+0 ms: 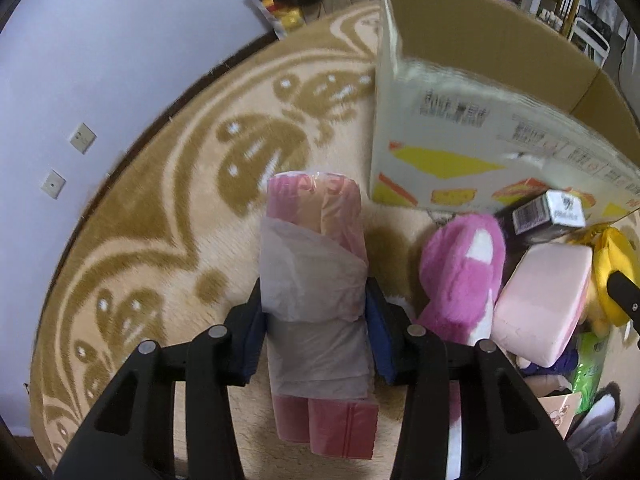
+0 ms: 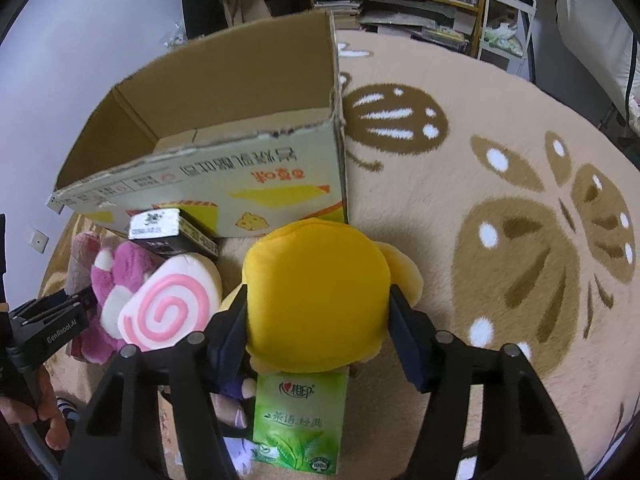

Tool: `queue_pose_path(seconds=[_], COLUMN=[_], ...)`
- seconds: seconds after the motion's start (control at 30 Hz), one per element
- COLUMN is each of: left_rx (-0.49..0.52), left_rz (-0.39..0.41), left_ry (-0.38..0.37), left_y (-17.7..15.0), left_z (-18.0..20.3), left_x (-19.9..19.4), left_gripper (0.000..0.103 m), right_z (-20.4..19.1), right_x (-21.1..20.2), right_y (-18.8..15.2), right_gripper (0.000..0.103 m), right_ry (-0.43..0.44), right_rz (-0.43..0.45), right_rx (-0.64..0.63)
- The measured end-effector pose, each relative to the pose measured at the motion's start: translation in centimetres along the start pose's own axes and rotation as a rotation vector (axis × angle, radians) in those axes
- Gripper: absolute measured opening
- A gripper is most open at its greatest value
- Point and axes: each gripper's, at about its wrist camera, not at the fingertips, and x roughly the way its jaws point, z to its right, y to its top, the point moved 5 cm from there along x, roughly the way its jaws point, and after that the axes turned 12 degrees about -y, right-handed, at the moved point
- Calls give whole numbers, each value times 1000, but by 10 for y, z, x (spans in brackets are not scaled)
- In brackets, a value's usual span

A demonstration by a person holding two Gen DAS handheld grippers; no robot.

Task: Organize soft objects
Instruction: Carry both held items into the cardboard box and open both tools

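My left gripper point(image 1: 314, 316) is shut on a roll of pink and grey plastic bags point(image 1: 316, 272) held over the rug, left of the open cardboard box point(image 1: 440, 128). My right gripper point(image 2: 318, 320) is shut on a yellow plush toy point(image 2: 316, 292) just in front of the box point(image 2: 224, 128). A pink plush bear point(image 1: 460, 272) and a pink swirl cushion point(image 2: 172, 312) lie between the two grippers. The left gripper's body point(image 2: 44, 324) shows at the right wrist view's left edge.
A black carton point(image 2: 172, 232) leans against the box front. A green tissue pack point(image 2: 300, 424) and a purple plush point(image 2: 236, 388) lie under the yellow toy. The tan patterned rug point(image 2: 500, 208) spreads right. A grey wall point(image 1: 100, 60) stands left; shelves point(image 2: 432, 0) stand behind.
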Motion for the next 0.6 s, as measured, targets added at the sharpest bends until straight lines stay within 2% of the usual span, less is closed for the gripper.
queue_pose_path(seconds=[0.3, 0.6], left_rx=[0, -26], left_rz=[133, 343], left_ry=[25, 13], left_y=[6, 21], left_z=[-10, -23], left_x=[-39, -91], left_gripper=[44, 44], right_z=[6, 22], right_x=[-35, -81], right_y=[2, 10], right_gripper=[58, 57], right_ry=[32, 111], right_rz=[81, 198], right_rx=[46, 137])
